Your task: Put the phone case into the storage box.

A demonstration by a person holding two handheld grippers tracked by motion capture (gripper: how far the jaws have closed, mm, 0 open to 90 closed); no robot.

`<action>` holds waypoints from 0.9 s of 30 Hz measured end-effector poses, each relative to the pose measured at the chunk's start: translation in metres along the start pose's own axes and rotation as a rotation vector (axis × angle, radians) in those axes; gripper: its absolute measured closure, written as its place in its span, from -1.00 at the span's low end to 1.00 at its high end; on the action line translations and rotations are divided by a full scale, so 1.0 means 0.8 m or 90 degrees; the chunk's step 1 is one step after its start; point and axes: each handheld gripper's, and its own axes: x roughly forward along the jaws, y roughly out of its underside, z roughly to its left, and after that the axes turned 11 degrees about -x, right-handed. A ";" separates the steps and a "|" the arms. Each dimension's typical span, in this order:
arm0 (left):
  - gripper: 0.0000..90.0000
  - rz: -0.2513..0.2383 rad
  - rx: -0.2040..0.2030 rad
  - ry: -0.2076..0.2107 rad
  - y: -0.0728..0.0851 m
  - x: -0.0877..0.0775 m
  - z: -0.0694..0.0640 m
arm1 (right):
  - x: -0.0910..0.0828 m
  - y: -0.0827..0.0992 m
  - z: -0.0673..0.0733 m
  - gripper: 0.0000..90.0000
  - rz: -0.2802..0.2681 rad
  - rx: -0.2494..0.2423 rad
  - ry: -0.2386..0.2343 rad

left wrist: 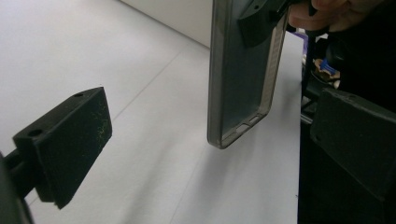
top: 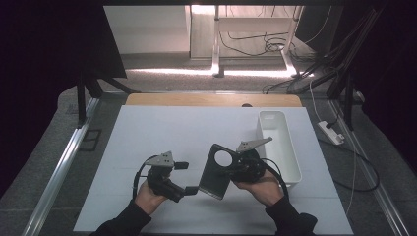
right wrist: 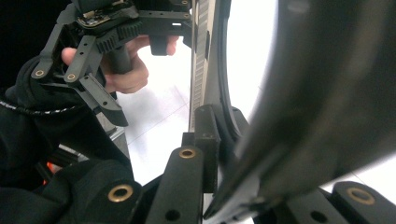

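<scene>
White sheeting covers the table (top: pixel 147 147) in front of me, with a dark room and cables on the floor beyond, and a white bin (top: pixel 281 142) standing empty at the right.

As I read it, the phone case (top: pixel 218 172) is meant for that bin, and the job is about midway: the case is off the table and in one claw only, but nothing lies in the bin yet. What remains is to carry it right and let it go there.

My right gripper (top: pixel 241 166) is clamped shut on the case, holding it above the sheet, left of the bin, tilted with its lower end toward my left hand. My left gripper (top: pixel 189 178) stands wide open and grips nothing; in the left gripper view the case's bottom end (left wrist: pixel 240 93) hangs between its spread pads (left wrist: pixel 70 144), touching neither.

The case is a thin, smoky, see-through shell with a round camera hole near its top and small port slots along the bottom edge.
</scene>
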 end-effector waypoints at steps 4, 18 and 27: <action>-1.00 0.006 0.010 0.005 0.000 0.006 -0.004 | 0.002 0.000 0.002 0.89 0.004 -0.008 -0.017; -1.00 0.046 0.021 0.032 -0.003 0.026 -0.014 | 0.013 -0.007 0.017 0.89 -0.001 -0.056 -0.069; -0.96 0.068 0.017 0.056 -0.004 0.031 -0.019 | 0.014 -0.009 0.021 0.89 -0.003 -0.068 -0.080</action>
